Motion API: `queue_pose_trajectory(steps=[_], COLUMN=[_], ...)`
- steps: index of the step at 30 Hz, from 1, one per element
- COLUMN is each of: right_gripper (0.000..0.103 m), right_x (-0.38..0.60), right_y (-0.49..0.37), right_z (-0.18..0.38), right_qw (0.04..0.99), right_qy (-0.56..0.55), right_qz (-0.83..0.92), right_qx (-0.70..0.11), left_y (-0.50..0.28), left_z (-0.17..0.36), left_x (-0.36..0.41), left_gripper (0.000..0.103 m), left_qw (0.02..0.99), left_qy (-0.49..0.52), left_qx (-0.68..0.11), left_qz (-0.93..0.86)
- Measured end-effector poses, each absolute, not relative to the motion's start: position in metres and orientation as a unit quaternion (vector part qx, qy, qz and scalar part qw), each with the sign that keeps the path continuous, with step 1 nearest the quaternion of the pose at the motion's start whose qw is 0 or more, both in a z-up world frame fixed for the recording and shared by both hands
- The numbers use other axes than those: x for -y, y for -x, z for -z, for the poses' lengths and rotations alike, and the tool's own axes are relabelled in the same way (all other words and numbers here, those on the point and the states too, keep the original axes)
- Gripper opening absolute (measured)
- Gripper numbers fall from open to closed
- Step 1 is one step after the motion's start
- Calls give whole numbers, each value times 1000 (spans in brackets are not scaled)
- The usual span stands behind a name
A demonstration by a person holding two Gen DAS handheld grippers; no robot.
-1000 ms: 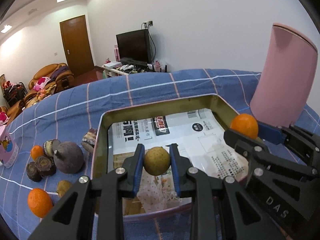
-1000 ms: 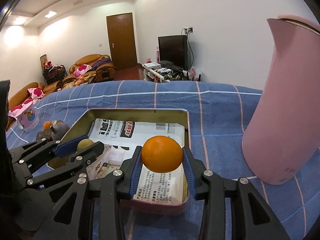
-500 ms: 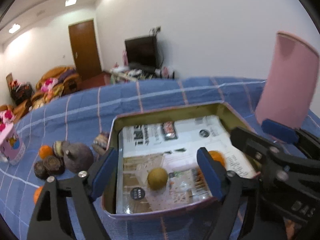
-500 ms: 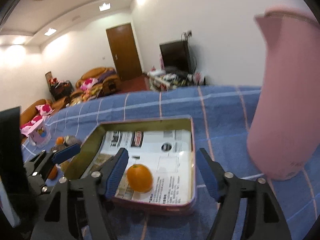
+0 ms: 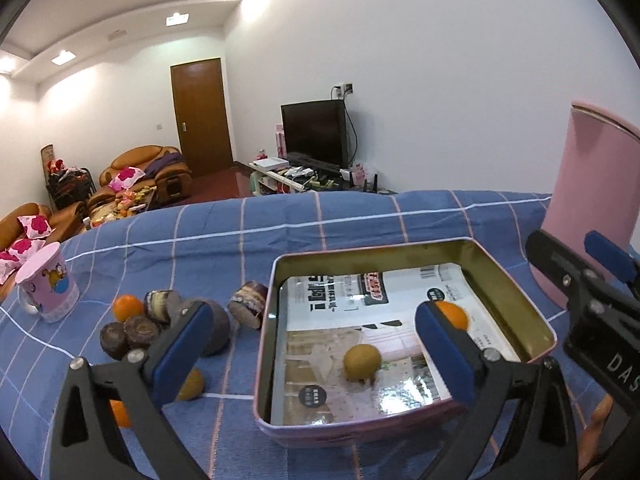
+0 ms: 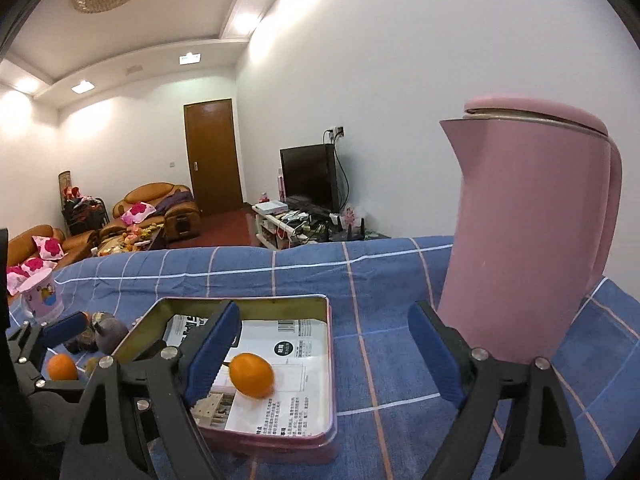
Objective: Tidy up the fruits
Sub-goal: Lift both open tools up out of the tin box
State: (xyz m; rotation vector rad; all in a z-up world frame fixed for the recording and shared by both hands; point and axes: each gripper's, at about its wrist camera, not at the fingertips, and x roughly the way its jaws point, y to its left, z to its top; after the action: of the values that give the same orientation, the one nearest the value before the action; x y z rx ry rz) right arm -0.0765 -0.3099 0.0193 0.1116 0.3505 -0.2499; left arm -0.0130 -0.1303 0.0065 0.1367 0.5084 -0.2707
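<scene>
A pink tin [image 5: 508, 280] lined with printed paper sits on the blue checked cloth. Inside it lie a small yellow-brown fruit [image 5: 362, 361] and an orange [image 5: 454, 314], the orange partly behind my finger. My left gripper [image 5: 310, 316] hovers over the tin's near edge, jaws opening, nothing between the pads. My right gripper [image 6: 324, 316] hovers over the tin's near right corner, jaws also opening and empty, with the orange [image 6: 251, 374] lying below its left finger. Left of the tin, loose fruit lies on the cloth: an orange [image 5: 127, 307], dark mangosteens [image 5: 216, 328], and cut pieces [image 5: 249, 309].
A tall pink kettle [image 6: 528, 240] stands close on the right of the tin. A pink cartoon mug [image 5: 48, 288] stands at the far left. Another orange [image 5: 120, 414] and a brown fruit [image 5: 191, 384] lie near the left finger. Behind the table is a living room.
Both grippers have opened wide and let go. The yellow-brown fruit and the orange now lie in the tin. Both grippers have risen slightly and tilted up.
</scene>
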Motion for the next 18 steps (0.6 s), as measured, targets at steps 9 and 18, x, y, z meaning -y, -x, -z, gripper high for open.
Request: queue_pose_trajectory(steps=[9, 18], right_gripper=[87, 87], right_x=[315, 306], right_y=[82, 85], right_z=[-17, -16], right_qw=[971, 968], right_qy=[-61, -70], right_qz=[149, 157], right_qx=[-175, -182], left_y=[18, 24], left_z=[-3, -4], left_x=[129, 126], left_gripper=[103, 103], left_qw=[957, 958], left_qy=[-77, -80], left_qx=[-247, -240], left_qz=[129, 133])
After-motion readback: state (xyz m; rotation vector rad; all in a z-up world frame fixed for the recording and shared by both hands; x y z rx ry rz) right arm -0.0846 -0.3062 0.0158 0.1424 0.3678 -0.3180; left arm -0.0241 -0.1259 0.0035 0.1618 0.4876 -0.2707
